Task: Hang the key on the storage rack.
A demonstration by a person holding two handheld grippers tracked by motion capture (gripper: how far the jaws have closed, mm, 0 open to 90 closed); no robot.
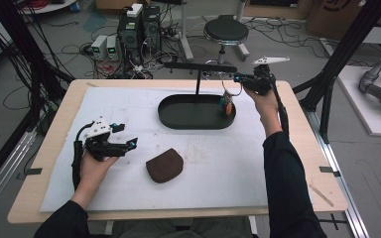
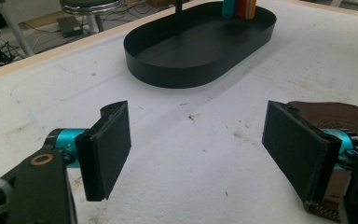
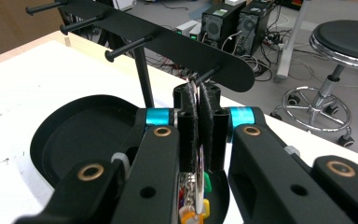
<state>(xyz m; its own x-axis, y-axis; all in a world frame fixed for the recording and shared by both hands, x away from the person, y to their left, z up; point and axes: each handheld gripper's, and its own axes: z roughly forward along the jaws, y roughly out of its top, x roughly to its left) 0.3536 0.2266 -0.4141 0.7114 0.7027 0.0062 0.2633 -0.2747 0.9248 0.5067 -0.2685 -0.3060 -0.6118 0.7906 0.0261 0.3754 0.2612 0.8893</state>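
Right gripper (image 3: 199,100) clamped on silver metal key ring (image 3: 196,177) at black rack's peg (image 3: 208,74), over black oval tray (image 1: 171,119). Left gripper (image 2: 198,149) wide open, empty, beside brown leather pouch (image 1: 164,165).

A light wooden table (image 1: 49,144) seen from above, its rounded corners showing at the edges. A white mat (image 1: 129,111) covers nearly all of the tabletop, leaving a narrow wooden border all round; the mat is scuffed with small dark marks near its middle. Toward twelve o'clock on the mat sits a black oval tray (image 1: 188,121) with a low wall, and a thin black post rises from its far side to a horizontal bar. Toward six o'clock, well apart from the tray, lies a dark brown rounded pouch (image 1: 164,165), flat on the mat.
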